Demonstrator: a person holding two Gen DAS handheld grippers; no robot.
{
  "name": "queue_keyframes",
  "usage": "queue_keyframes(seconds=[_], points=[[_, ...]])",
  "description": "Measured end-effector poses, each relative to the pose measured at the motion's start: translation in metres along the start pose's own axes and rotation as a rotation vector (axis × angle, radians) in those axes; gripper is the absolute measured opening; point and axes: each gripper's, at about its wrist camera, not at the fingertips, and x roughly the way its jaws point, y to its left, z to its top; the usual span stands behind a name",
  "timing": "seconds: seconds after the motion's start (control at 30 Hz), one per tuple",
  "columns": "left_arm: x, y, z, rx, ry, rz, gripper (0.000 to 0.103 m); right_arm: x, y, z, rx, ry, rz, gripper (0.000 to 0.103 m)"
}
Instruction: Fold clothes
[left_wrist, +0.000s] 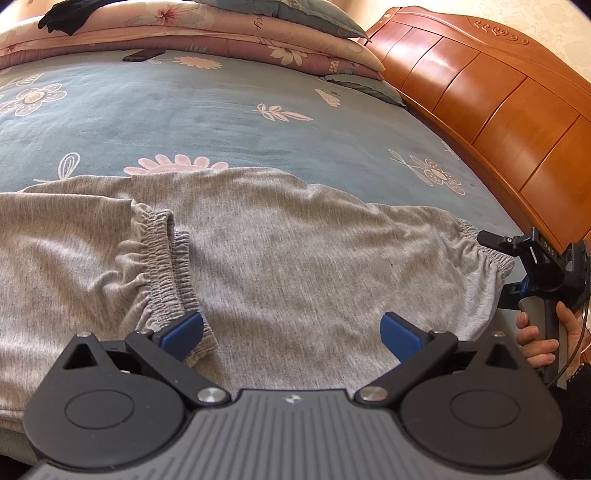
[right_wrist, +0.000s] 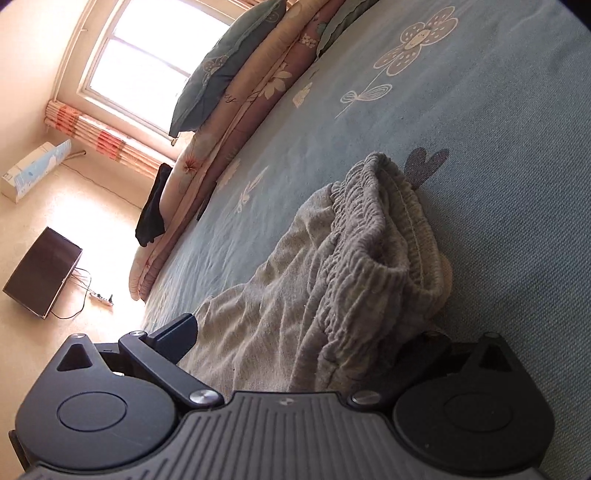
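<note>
while the grey trousers (left_wrist: 277, 240) lie on the bed (left_wrist: 221, 110) with a cuffed leg end (left_wrist: 166, 258) doubled over just ahead of the left gripper (left_wrist: 291, 332), whose fingers stand apart, the right gripper (right_wrist: 306, 332) straddles the waistband (right_wrist: 388, 240), spread wide, so the fold looks partial.

Grey trousers (left_wrist: 258, 236) on a blue flower-patterned sheet (left_wrist: 207, 110), beside an orange-brown headboard (left_wrist: 480, 96)

Open left claw (left_wrist: 291, 334) over grey trousers (left_wrist: 280, 243) on flowered blue sheet (left_wrist: 229, 110).
</note>
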Motion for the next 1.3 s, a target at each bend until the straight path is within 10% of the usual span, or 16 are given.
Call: queue_keyframes(seconds=[0.23, 0.3, 0.7, 1.3], points=[[-0.002, 0.002, -0.003, -0.001, 0.009, -0.005, 0.101, -0.002, -0.004, 0.001, -0.001, -0.018, -0.12, 0.066], [-0.002, 0.003, -0.002, -0.008, 0.012, -0.009, 0.101, -0.008, -0.019, -0.001, 0.044, -0.023, -0.13, 0.029], [-0.05, 0.026, 0.031, 0.014, -0.05, 0.116, 0.101, -0.008, 0.027, -0.011, -0.118, -0.045, -0.355, 0.029], [-0.147, 0.116, 0.032, 0.043, -0.147, 0.247, 0.101, 0.008, 0.186, -0.032, -0.405, -0.126, -0.426, 0.03]])
